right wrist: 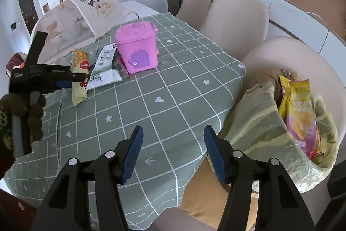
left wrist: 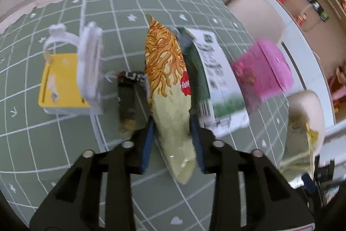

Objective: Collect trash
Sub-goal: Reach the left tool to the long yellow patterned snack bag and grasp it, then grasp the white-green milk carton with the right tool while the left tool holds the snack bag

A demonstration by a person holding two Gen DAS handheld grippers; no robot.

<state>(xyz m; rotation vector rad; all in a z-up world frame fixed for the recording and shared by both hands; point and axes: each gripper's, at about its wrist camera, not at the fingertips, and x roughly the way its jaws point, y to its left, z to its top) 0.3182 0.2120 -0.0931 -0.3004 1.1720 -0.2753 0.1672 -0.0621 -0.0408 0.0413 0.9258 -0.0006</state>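
A pale green snack bag (left wrist: 170, 101) printed with orange strips lies on the green checked tablecloth (left wrist: 54, 144). My left gripper (left wrist: 173, 125) has its blue pads pressed on both sides of the bag's lower half. The right wrist view shows the same left gripper (right wrist: 73, 81) clamped across the snack bag (right wrist: 80, 92), held by a person's hand in a dark sleeve. My right gripper (right wrist: 173, 129) hangs open over the table's near edge with nothing between its fingers. A chair at the right holds a yellow-green trash bag (right wrist: 255, 122) with chip packets (right wrist: 301, 114) inside.
A green and white wrapper (left wrist: 214, 79) lies beside the snack bag, with a pink mini bin (right wrist: 137, 49) behind it. A dark wrapper (left wrist: 129, 101), a yellow box (left wrist: 60, 83) and a white holder (left wrist: 89, 64) sit to the left. Beige chairs (right wrist: 235, 18) line the table's far side.
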